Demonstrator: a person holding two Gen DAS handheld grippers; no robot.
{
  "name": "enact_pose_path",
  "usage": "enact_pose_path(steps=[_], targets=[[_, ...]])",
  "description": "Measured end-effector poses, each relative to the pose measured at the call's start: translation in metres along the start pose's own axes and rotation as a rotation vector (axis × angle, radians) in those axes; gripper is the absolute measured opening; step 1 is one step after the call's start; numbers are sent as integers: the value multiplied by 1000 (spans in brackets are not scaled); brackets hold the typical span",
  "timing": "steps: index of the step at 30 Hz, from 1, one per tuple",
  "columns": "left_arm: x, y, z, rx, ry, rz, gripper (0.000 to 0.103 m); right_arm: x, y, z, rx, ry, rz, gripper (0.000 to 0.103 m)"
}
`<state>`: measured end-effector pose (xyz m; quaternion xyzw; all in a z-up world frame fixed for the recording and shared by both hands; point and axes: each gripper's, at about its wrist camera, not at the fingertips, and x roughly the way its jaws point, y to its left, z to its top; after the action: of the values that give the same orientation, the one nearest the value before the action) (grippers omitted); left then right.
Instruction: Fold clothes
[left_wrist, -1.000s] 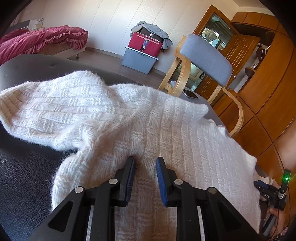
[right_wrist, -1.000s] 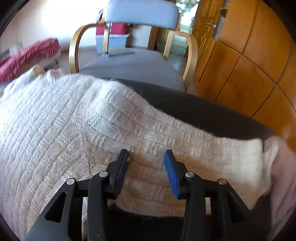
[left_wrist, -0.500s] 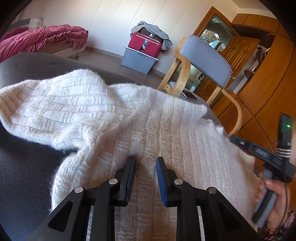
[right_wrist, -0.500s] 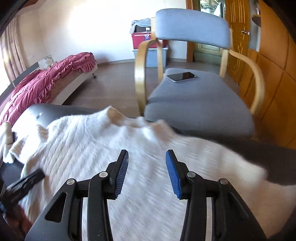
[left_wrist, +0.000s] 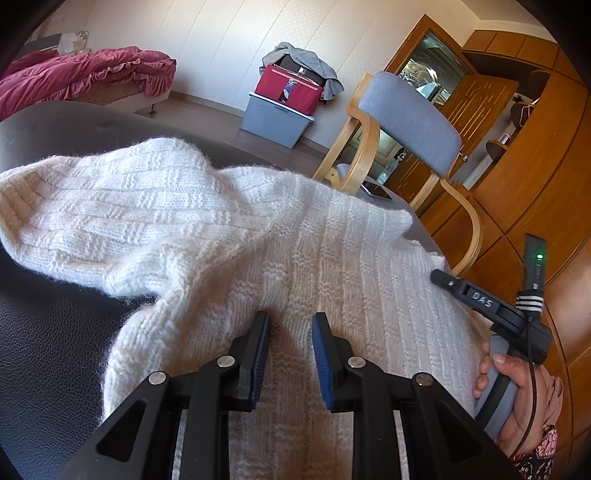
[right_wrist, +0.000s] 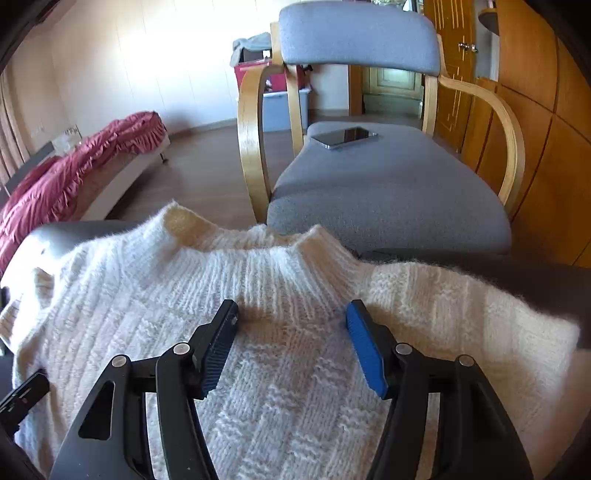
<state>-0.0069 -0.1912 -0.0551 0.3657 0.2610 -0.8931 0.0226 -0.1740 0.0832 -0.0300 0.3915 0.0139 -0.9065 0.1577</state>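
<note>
The right gripper (right_wrist: 291, 345) had its fingers spread wide over the white knitted sweater (right_wrist: 280, 369), just short of the ribbed collar (right_wrist: 273, 266). They had just been opening, and no wool was pinched between the blue pads. The left gripper (left_wrist: 290, 354) held its fingers at a narrower gap over the sweater's body, low against the knit; nothing was gathered between them, so it appeared to hold nothing. At the right edge of the left wrist view a hand (left_wrist: 524, 391) gripped the handle of the other tool.

The sweater lay spread across the black padded bench (left_wrist: 44, 332), one sleeve (left_wrist: 96, 218) folded back over the far left, the collar toward the bench's far edge.

The likely risk was in the next grasp. The knit looked loose and fluffy, so closing fingers might catch only the top layer, and the fold would then drag crooked. A pull near the collar might also slide the whole garment toward the edge, since the leather-like surface looked smooth.

Beyond the bench stood a grey armchair (right_wrist: 388, 192) with bent wood arms and a phone (right_wrist: 343, 137) on its seat. Farther off were a bed (left_wrist: 81, 77) with a crimson cover, a grey storage bin (left_wrist: 275, 120) with a red box on it, pale walls and wooden cabinets (left_wrist: 535, 177).
</note>
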Motion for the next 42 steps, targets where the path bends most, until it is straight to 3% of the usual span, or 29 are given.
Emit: enact_pose_path(steps=[4, 7, 8, 9, 11, 15, 18, 22, 23, 27, 30, 33, 39, 41, 42], targets=[[-3, 5, 1, -33, 2, -31, 23, -44, 45, -7, -209, -149, 116, 63], [-11, 15, 5, -95, 20, -54, 23, -49, 80, -20, -366, -122, 322, 63], [-14, 18, 6, -117, 27, -61, 23, -47, 91, -25, -428, -97, 341, 63], [-20, 24, 9, -135, 27, -55, 23, -43, 102, -31, -489, -70, 330, 63], [-35, 40, 14, -167, 11, -23, 23, -27, 115, -43, -579, 4, 228, 63], [-77, 97, 21, -302, -88, 81, 23, -21, 107, -41, -547, 33, 245, 70], [-112, 163, 20, -485, -146, 184, 23, -21, 99, -40, -512, 53, 266, 72], [-146, 236, 8, -740, -207, 258, 23, -22, 96, -40, -520, 50, 260, 72], [-151, 248, 4, -796, -231, 255, 23, -21, 95, -41, -518, 51, 262, 72], [-156, 283, -8, -956, -301, 98, 25, -16, 91, -39, -515, 53, 267, 73], [-151, 290, -9, -1003, -328, 48, 25, -16, 89, -38, -514, 53, 269, 73], [-145, 291, -4, -1003, -355, 54, 25, -15, 89, -37, -513, 53, 272, 73], [-131, 287, 1, -965, -420, 119, 25, -15, 86, -36, -504, 56, 281, 73], [-128, 286, 4, -940, -434, 161, 22, -14, 85, -35, -494, 59, 288, 73], [-126, 285, 5, -921, -430, 189, 15, -14, 84, -34, -486, 59, 291, 73]])
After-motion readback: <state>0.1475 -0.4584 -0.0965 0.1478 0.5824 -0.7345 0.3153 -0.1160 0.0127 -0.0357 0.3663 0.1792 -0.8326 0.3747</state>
